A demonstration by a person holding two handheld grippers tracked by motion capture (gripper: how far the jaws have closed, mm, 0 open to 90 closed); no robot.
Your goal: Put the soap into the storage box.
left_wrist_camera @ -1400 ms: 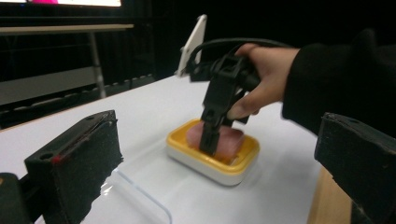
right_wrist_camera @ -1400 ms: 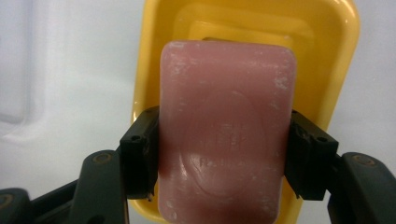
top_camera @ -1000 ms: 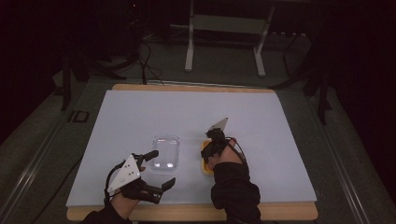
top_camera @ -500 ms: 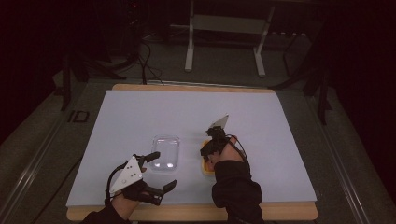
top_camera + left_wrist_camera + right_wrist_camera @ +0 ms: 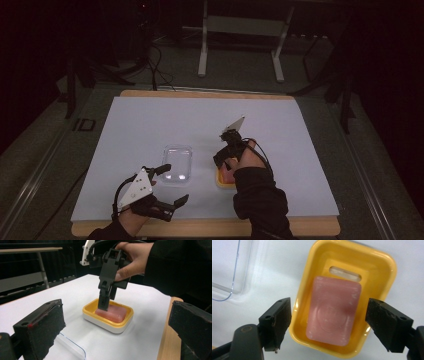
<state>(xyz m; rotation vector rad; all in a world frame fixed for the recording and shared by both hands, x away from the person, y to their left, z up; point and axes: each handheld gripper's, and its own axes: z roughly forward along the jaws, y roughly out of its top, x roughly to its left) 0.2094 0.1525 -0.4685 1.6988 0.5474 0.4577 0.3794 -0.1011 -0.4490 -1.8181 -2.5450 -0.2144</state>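
A pink bar of soap (image 5: 334,310) lies flat in a yellow soap dish (image 5: 384,267) on the white table. My right gripper (image 5: 328,315) points down just above it. Its jaws have just been opening and now stand apart on either side of the soap, pads clear of it. The left gripper view has the same gripper (image 5: 103,302) hanging over the dish (image 5: 110,326), its tips near the soap (image 5: 112,313). At the table's front left my left gripper (image 5: 172,184) is open and empty, facing the dish.
A clear plastic cover (image 5: 177,162) lies flat to the left of the dish (image 5: 220,182), between the two grippers. The table's wooden front edge (image 5: 210,227) runs just under both hands. Table legs and cables stand beyond the far edge.
The right gripper has lifted slightly above the dish. The left gripper has stayed where it was.
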